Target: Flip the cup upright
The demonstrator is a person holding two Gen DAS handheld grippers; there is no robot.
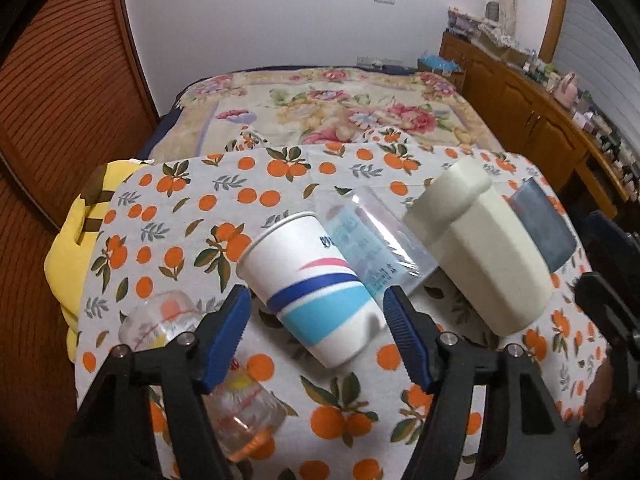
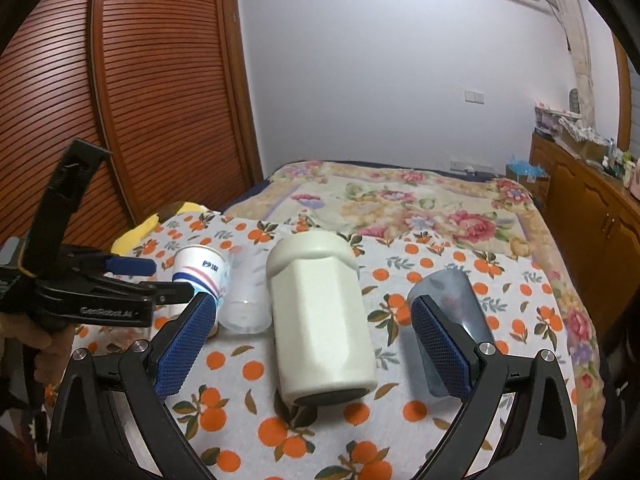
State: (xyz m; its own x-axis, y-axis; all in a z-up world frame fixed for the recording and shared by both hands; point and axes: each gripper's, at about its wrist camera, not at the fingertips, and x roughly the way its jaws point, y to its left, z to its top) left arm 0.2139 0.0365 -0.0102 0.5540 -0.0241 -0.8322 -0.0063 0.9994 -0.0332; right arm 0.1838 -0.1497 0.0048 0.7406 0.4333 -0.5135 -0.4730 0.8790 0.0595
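The paper cup point(image 1: 316, 288) is white with blue, teal and pink stripes; it lies tilted on the bench point(image 1: 256, 184), its rim pointing away and to my left, its base toward me. My left gripper point(image 1: 316, 312) hangs just over it, fingers point(image 1: 224, 332) spread wide to either side of the cup, gripping nothing. My right gripper point(image 2: 316, 344) is likewise wide open around a cream tumbler point(image 2: 320, 312) lying on its side. An orange-print cloth covers the bench; a clear plastic cup point(image 1: 372, 240) lies between paper cup and tumbler. Beyond is a bed with a floral blanket point(image 1: 332, 108).
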